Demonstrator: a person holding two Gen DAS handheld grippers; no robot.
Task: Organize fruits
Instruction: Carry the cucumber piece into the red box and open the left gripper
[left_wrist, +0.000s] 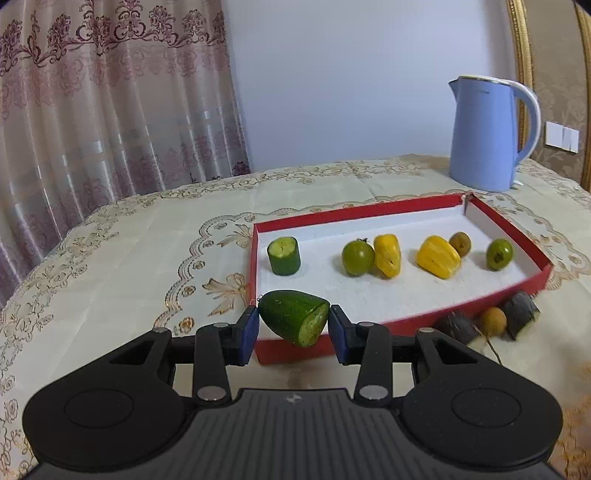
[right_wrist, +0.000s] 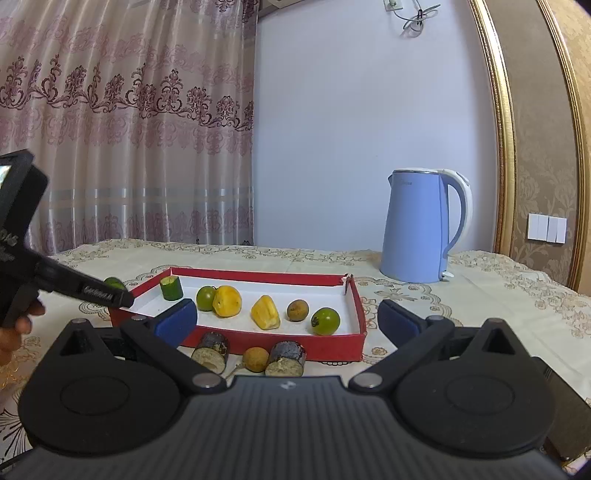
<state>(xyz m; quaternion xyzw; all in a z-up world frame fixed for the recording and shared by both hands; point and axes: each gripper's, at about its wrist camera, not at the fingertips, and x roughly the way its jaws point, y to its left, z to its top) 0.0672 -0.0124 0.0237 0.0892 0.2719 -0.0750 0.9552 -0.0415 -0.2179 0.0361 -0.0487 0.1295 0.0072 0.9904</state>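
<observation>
My left gripper (left_wrist: 292, 325) is shut on a green cucumber end piece (left_wrist: 293, 320), held in the air over the near left corner of the red tray (left_wrist: 424, 314). In the tray lie a green cucumber stub (left_wrist: 283, 256), two green round fruits (left_wrist: 357, 258), two yellow pieces (left_wrist: 387, 256) and a brown longan (left_wrist: 460, 243). My right gripper (right_wrist: 286, 321) stands open in front of the tray. Before it on the cloth lie two dark eggplant chunks (right_wrist: 211, 350) and a longan (right_wrist: 255, 359). The left gripper's arm (right_wrist: 55, 280) shows at the left of the right wrist view.
A blue electric kettle (left_wrist: 487, 134) stands behind the tray at the right. A patterned cream tablecloth (left_wrist: 129, 258) covers the table. Curtains hang behind on the left. A person's hand (right_wrist: 14, 332) holds the left tool.
</observation>
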